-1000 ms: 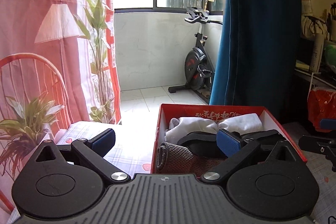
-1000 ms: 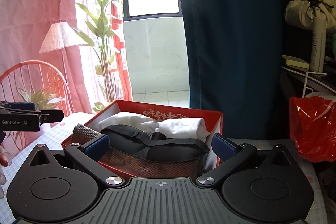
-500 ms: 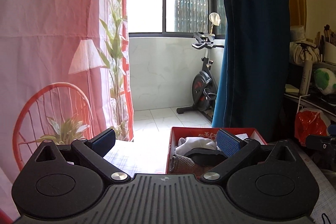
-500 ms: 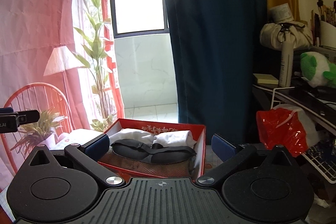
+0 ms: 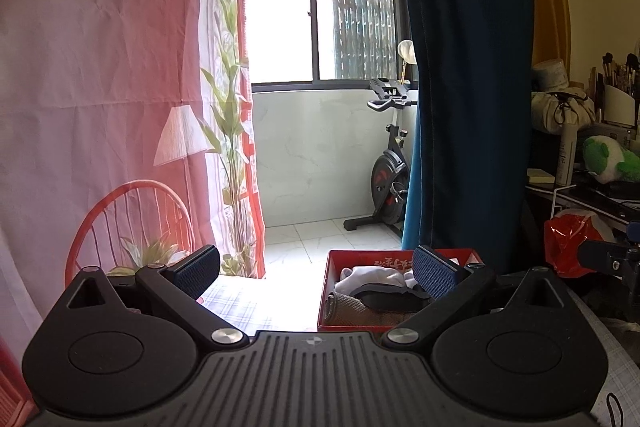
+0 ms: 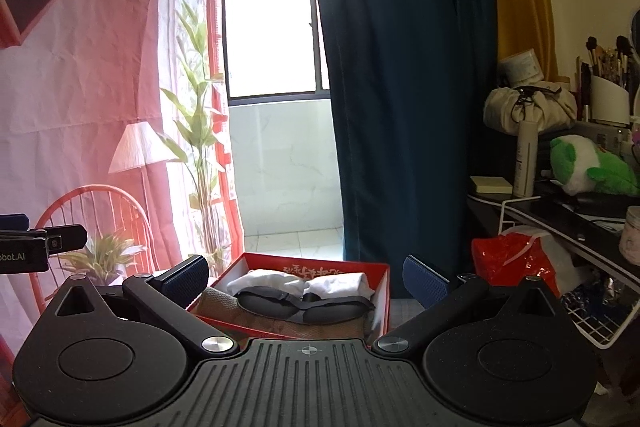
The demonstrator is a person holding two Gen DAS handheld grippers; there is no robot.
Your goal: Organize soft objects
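Both tongs have drawn back and up from the red box (image 6: 292, 269), which now looks smaller and lower in each view. Left tongs (image 5: 316, 269) and right tongs (image 6: 306, 277) stand wide open, holding nothing. Inside the box, a black sleep mask (image 6: 302, 305) lies over a brown knit cloth (image 6: 248, 317), with 2 white folded cloths (image 6: 304, 281) at the far end. A checked bench (image 5: 236, 301) carries the box.

Both the left gripper (image 5: 316, 273) and right gripper (image 6: 306, 277) have drawn back and risen from the red box (image 6: 376, 297), which now looks smaller.
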